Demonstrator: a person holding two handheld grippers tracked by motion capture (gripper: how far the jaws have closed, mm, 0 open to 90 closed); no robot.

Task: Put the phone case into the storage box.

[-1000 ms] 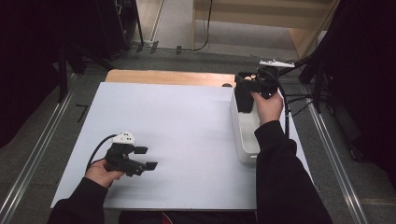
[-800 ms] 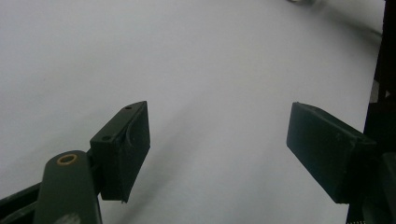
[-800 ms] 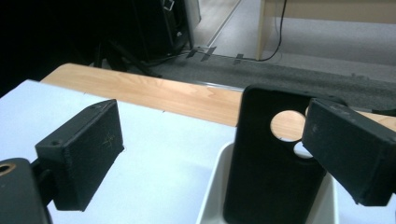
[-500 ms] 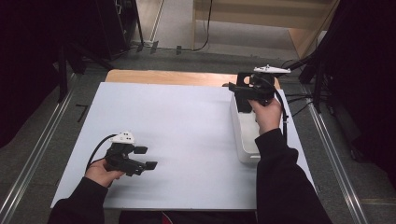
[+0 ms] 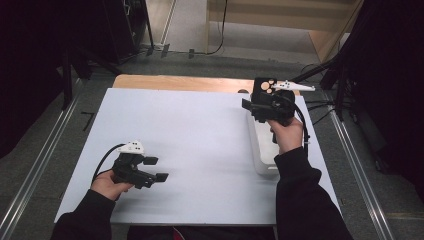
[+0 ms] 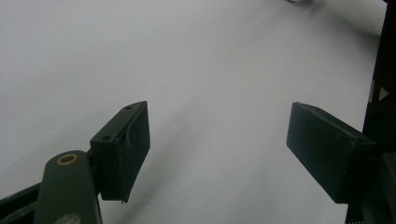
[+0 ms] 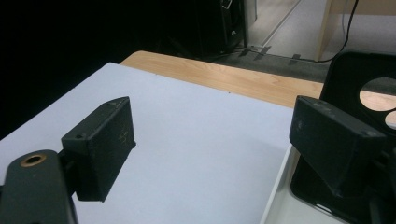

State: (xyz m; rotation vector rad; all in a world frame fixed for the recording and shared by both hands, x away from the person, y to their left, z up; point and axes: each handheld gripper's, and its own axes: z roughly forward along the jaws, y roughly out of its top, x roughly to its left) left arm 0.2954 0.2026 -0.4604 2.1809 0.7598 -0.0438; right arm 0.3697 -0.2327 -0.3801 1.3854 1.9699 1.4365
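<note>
The right tool (image 5: 252, 107), jaws apart and just narrowed with nothing between them, hovers over the white tray (image 5: 260, 150) beside a black case (image 7: 355, 93); the left tool (image 5: 156, 169) gapes empty above the worktop (image 5: 200, 140).

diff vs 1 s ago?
The right gripper has swung from pointing down over the white tray to pointing left across the table; its jaws have just been closing a little, with nothing between them. A black phone case now shows at the tray's far end. The left gripper stayed put, open and empty, over the white sheet.
</note>
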